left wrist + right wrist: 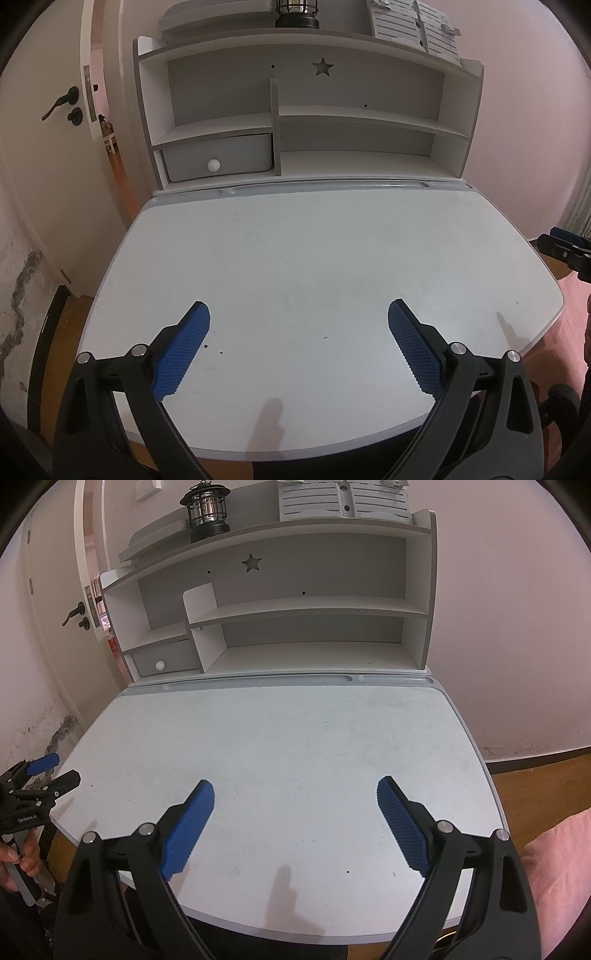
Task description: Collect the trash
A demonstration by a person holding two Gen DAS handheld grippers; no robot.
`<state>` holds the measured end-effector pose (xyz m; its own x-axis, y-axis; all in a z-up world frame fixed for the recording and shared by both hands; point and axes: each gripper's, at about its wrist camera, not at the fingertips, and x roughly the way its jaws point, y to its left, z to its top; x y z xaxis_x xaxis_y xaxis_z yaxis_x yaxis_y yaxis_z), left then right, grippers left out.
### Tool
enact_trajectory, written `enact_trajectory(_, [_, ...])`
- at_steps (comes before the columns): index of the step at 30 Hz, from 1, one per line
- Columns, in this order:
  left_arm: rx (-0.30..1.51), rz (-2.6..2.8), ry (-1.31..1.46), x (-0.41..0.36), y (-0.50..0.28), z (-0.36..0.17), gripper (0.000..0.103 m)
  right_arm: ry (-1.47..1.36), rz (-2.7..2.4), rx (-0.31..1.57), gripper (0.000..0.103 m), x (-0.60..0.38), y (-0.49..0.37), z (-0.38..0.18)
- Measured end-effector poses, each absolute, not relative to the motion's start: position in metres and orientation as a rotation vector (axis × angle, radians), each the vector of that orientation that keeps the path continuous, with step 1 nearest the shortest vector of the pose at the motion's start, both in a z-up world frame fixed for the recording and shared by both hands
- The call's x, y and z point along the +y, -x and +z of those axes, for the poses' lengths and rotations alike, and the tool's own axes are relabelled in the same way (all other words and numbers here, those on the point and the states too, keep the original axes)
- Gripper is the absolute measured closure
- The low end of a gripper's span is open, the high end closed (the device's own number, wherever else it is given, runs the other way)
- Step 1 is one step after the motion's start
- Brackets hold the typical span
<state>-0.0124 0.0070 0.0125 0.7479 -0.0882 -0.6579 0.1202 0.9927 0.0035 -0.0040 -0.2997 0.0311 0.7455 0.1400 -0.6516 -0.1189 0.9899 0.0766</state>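
The left tool (299, 325) hangs over the near part of the table (295, 258) with its two blue pads spread wide, and nothing is between them. The right tool (295, 805) is in the same posture over the same table: pads wide apart, empty, pointing down at a slant toward the tabletop. Each tool shows also at the side of the other one's view, and in the right wrist view a hand (18, 856) holds the handle of the left tool at the left edge.

About the trash, I cannot find it. The tabletop has only some small dark specks and faint marks, too small to say if they are crumbs or stains. The shelf unit (295, 110) behind the table looks empty in its open compartments; it has a small grey drawer (218, 157) with a white knob, closed, and a black lantern (206, 511) stands on its top. No bin or bag is in view either.

My judgement is that the task is either at its very start, before any piece is reached, or at its end with the table already cleaned; the pictures alone do not decide it. If something is left, the next move calls first for looking around, turning the tools toward the floor or the sides, because here there is nothing to pinch
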Motion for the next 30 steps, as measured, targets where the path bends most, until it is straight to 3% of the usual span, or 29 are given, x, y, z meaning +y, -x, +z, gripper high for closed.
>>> enact_trajectory(30, [0.723, -0.107, -0.047, 0.0047, 0.0147, 0.0103, 0.009, -0.021, 0.145, 0.719, 0.016, -0.3007, 0.0045, 0.0305])
